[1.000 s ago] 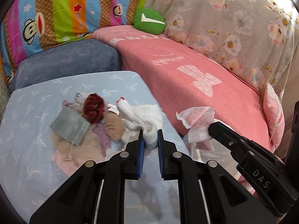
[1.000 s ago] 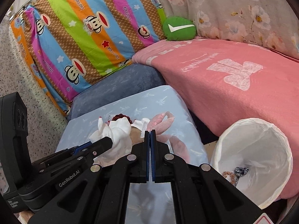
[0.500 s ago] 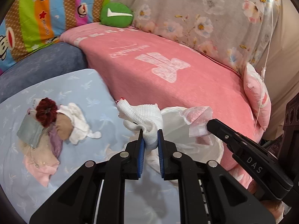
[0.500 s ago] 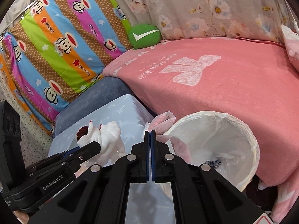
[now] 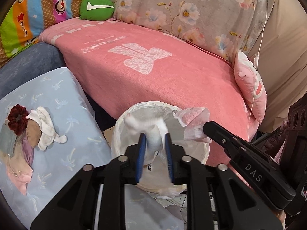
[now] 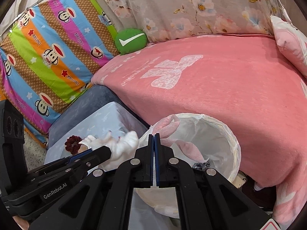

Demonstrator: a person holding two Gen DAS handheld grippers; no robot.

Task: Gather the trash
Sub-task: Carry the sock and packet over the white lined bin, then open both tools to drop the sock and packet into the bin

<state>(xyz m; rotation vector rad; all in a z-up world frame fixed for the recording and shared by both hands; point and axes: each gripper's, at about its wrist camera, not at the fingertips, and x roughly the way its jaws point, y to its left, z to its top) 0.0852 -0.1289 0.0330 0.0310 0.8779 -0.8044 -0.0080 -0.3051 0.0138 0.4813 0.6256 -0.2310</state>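
My left gripper (image 5: 154,134) is over the white-lined trash bin (image 5: 193,153); its jaws have parted and a blurred white cloth (image 5: 145,126) sits loosely between them above the bin mouth. In the right wrist view the same white cloth (image 6: 122,143) is blurred at the bin's left rim (image 6: 230,134). My right gripper (image 6: 154,136) is shut on a pink wrapper (image 6: 168,126) held over the bin; that wrapper also shows in the left wrist view (image 5: 193,122). A pile of cloth scraps with a dark red scrunchie (image 5: 18,117) lies on the light blue table (image 5: 63,95).
A pink blanket-covered sofa (image 5: 153,72) stands right behind the bin. A green cushion (image 5: 96,7), a striped monkey-print cloth (image 6: 53,57) and a pink pillow (image 5: 251,88) are around it. A grey-blue cushion (image 6: 92,103) sits behind the table.
Both grippers moved right from the table to above the bin. The left jaws have widened and the white cloth is slipping, blurred. The right gripper stays shut on the pink wrapper.
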